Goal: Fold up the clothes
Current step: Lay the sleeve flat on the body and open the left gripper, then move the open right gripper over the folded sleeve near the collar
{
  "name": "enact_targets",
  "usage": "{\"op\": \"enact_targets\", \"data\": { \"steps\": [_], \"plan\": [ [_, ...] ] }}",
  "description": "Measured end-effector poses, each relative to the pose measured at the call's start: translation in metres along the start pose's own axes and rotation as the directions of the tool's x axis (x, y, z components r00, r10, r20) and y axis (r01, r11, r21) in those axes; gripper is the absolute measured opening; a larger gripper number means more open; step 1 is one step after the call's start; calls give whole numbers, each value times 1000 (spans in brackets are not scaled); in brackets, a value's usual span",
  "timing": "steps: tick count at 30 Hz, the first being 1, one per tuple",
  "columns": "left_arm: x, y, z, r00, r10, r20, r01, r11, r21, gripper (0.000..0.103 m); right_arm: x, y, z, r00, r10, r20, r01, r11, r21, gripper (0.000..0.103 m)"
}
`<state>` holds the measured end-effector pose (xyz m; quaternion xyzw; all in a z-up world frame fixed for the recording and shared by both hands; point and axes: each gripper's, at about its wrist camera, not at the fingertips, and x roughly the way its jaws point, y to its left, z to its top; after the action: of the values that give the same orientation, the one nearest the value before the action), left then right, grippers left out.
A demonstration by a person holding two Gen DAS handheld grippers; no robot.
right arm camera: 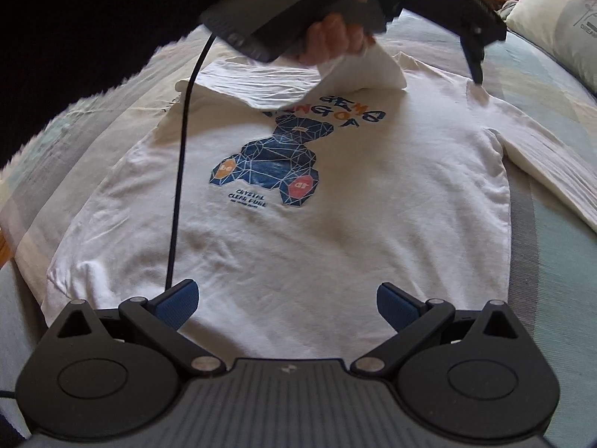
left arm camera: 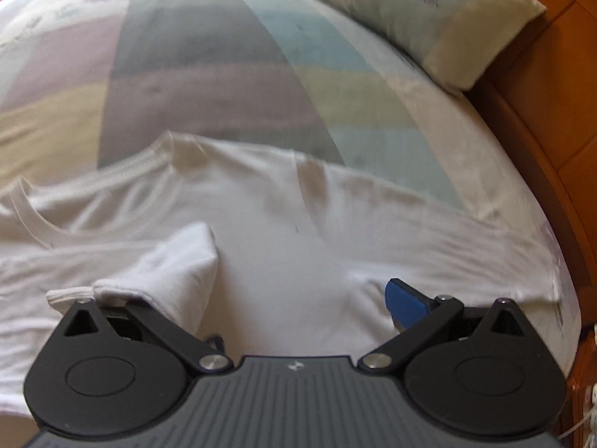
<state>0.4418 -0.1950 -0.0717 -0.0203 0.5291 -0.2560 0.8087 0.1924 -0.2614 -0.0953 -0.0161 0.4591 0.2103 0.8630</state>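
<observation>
White sweatshirt [right arm camera: 335,231] spread print-up across the bed [left arm camera: 209,74], hem toward the near edge, collar toward the far edge.

Sleeve [right arm camera: 358,67] draped over one finger of the left gripper [left arm camera: 257,298], jaws spread, cuff laid across the chest near the collar. Right gripper [right arm camera: 287,306] spread wide, empty, above the hem. Likely step: folding in sleeves; other sleeve [right arm camera: 552,164] stretched toward the pillow [right arm camera: 559,18] side.

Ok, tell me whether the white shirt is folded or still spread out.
Mostly spread. The white shirt lies flat, print up, on the bed; only one sleeve is folded over the chest, draped on the open left gripper.
</observation>
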Motion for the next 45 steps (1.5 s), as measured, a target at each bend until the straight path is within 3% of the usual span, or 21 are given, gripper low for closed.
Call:
{"op": "enact_targets", "data": {
  "steps": [5, 8, 12, 16, 22, 28, 34, 41, 45],
  "plan": [
    [-10, 11, -13, 995, -96, -17, 95, 993, -67, 102, -3, -4, 1, 1000, -8, 12, 8, 1000, 10, 103],
    [-14, 13, -12, 994, -112, -8, 111, 990, -85, 102, -2, -6, 1, 1000, -13, 12, 13, 1000, 16, 103],
    [-9, 1, -15, 993, -92, -73, 91, 996, -16, 102, 2, -5, 1, 1000, -18, -1, 18, 1000, 11, 103],
    [-19, 4, -32, 993, -96, -75, 96, 995, -4, 102, 3, -6, 3, 1000, -29, 3, 28, 1000, 9, 103],
    [-73, 42, -53, 995, -83, 50, 86, 995, -52, 102, 3, -12, 10, 999, -39, 17, 38, 999, 33, 103],
    [-119, 103, -89, 979, -31, 199, 50, 994, -93, 102, 11, -26, 19, 996, -78, 42, 74, 992, 99, 103],
    [-111, 144, -130, 957, -20, 289, 46, 995, -85, 102, 26, -28, 31, 989, -112, 96, 101, 988, 115, 103],
    [-91, 177, -149, 949, 37, 314, -14, 997, -76, 102, 45, -24, 32, 984, -139, 111, 129, 988, 91, 103],
    [-112, 182, -156, 931, -12, 365, 46, 995, -86, 102, 55, -21, 31, 981, -163, 108, 156, 985, 71, 103]
  ]
}}
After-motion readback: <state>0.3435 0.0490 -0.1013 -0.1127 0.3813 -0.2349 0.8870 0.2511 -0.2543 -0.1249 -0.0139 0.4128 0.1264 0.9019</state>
